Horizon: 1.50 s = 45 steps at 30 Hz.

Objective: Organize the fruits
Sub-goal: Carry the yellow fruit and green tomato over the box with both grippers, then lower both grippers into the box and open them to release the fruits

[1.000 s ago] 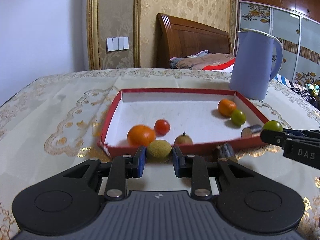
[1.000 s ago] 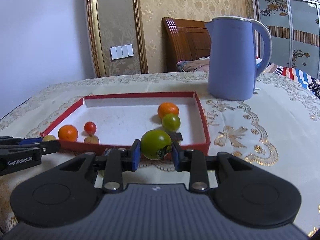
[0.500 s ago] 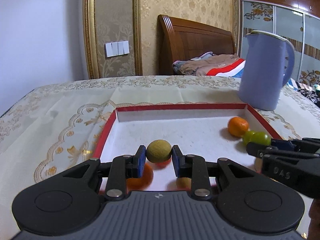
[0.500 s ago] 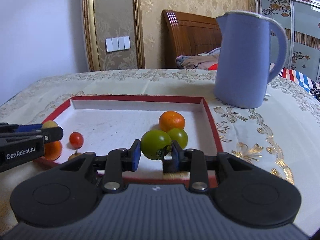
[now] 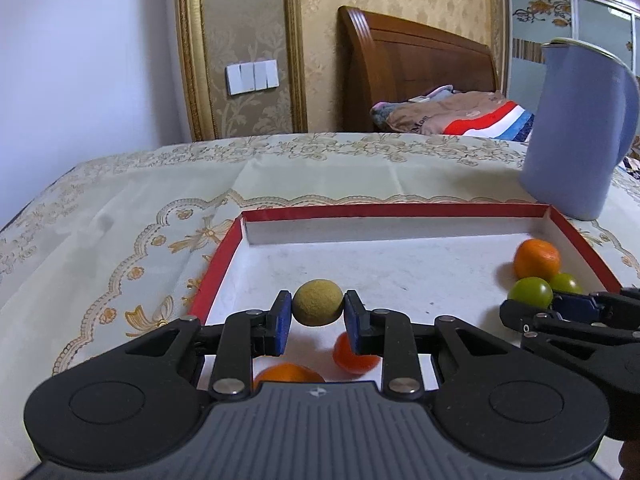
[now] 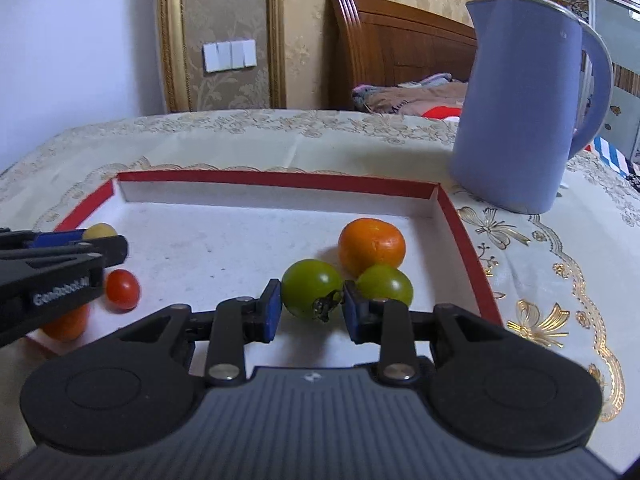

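Two handheld grippers over a shallow red-rimmed tray [image 6: 466, 236] with a white floor, set on a cream tablecloth [image 6: 552, 264] patterned in gold.

Left gripper [image 5: 318, 314]: blue-padded jaws clenched on a round yellowish-tan fruit [image 5: 317, 307], carried above the near left part of the tray. Beneath and just behind those jaws, a small red tomato [image 5: 352, 354] and an orange [image 5: 288, 374] on the tray floor, both partly hidden by the gripper body.

Right gripper [image 6: 308, 312]: jaws clenched on a green tomato [image 6: 310, 294], dark stem end turned toward the right pad, carried over the near right part of the tray. Just beside it, on the tray floor, a second, smaller green tomato [image 6: 386, 284] touching or nearly touching an orange mandarin [image 6: 371, 246] behind it.

Seen from the right wrist camera, at the left edge: the left gripper's black fingers with white lettering, yellowish fruit at their tips, red tomato and orange below them. Seen from the left wrist camera, at the right edge: the right gripper's fingers with the green tomato at their tips.

Beyond the tray's far right corner, standing upright on the cloth, a tall lavender-blue kettle [image 6: 516, 100] with a handle on its right side. Farther back, a wooden headboard [image 5: 412, 72], folded bedding [image 5: 444, 114], gold-patterned wallpaper and a white wall switch [image 5: 252, 77].
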Each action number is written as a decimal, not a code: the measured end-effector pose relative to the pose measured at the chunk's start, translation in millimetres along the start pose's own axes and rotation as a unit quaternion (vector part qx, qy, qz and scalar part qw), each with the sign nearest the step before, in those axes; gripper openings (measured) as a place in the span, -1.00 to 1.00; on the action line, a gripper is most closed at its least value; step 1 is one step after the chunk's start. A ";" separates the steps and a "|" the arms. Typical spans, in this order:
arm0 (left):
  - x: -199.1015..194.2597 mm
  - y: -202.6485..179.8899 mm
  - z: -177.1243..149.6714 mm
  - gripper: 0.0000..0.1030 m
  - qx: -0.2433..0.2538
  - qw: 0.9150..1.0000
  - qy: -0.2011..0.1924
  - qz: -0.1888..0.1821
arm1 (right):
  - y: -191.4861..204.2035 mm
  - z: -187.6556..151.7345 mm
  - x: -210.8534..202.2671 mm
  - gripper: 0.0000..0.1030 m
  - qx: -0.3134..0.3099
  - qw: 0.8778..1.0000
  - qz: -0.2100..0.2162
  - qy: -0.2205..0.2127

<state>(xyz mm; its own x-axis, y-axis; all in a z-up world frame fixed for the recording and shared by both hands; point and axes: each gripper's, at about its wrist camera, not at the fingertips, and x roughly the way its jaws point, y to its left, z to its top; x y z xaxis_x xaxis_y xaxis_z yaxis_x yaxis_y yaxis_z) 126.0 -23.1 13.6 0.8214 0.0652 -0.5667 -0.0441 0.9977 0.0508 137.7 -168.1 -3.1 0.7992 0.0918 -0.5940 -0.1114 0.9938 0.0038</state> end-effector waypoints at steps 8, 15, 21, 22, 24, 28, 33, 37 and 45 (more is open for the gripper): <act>21.6 3.8 2.5 -0.47 -0.008 1.000 0.024 0.010 | -1.1 4.9 6.7 -0.42 0.000 1.000 -0.011 -0.005; 27.2 6.4 1.5 -0.47 -0.015 0.999 0.032 0.021 | -2.1 5.9 7.1 -0.41 0.002 1.000 -0.009 -0.005; 29.1 8.4 2.2 -0.47 -0.018 0.999 0.034 0.024 | -3.8 6.5 6.7 -0.40 0.010 1.000 -0.006 -0.007; 29.0 8.1 2.3 -0.47 -0.016 0.999 0.033 0.024 | -4.3 6.5 6.6 -0.40 0.011 1.000 -0.005 -0.008; 29.1 9.5 2.8 -0.46 -0.017 0.999 0.034 0.023 | -5.4 6.2 6.3 -0.39 0.014 1.000 -0.003 -0.008; 28.6 12.1 2.8 -0.09 -0.027 0.999 0.033 0.013 | -10.3 6.8 0.1 0.33 0.034 0.999 0.012 -0.026; 18.9 8.6 2.3 0.28 -0.018 1.000 -0.005 0.026 | -8.8 7.2 -7.5 0.62 0.020 0.998 -0.021 -0.058; 19.9 1.8 0.1 0.28 0.001 1.000 -0.005 0.030 | -13.0 7.1 -5.7 0.63 0.032 0.998 -0.019 -0.050; 21.0 7.0 -0.3 0.30 -0.012 1.000 -0.001 0.029 | -17.5 7.1 -7.4 0.87 0.048 0.996 -0.031 -0.061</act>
<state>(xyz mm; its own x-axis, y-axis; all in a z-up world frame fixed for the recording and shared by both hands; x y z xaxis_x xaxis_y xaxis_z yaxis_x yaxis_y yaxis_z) 142.8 -14.8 1.8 0.8186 0.1220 -0.5612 -0.1049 0.9925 0.0628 137.9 -185.8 7.0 0.8697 0.0310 -0.4926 -0.0066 0.9987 0.0512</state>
